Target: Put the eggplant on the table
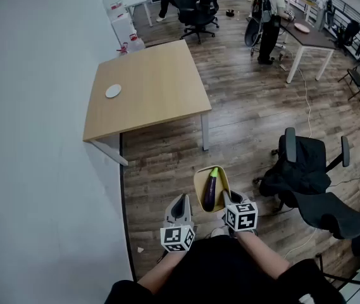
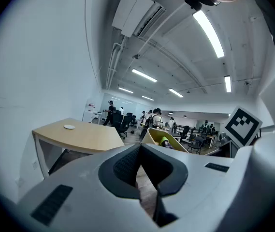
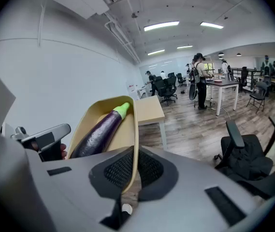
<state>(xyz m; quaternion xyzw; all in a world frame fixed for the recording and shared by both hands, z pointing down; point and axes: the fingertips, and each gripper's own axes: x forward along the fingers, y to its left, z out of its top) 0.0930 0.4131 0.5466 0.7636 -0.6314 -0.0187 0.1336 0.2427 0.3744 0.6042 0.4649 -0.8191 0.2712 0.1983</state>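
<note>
A purple eggplant [image 1: 210, 192] with a green stem lies in a shallow yellow tray [image 1: 199, 181] held in the air in front of me. My right gripper [image 1: 226, 199] is shut on the tray's right rim. In the right gripper view the rim [image 3: 135, 129] runs between the pads, with the eggplant [image 3: 101, 132] just left of them. My left gripper [image 1: 181, 203] hangs to the left of the tray, apart from it, shut with nothing in it [image 2: 140, 149]. The wooden table [image 1: 148, 87] stands ahead by the wall, bearing a small white disc [image 1: 113, 91].
A white wall runs along the left. A black office chair [image 1: 312, 176] stands close on my right. Farther back are another table [image 1: 309, 37], more chairs and several people. Wood floor lies between me and the wooden table.
</note>
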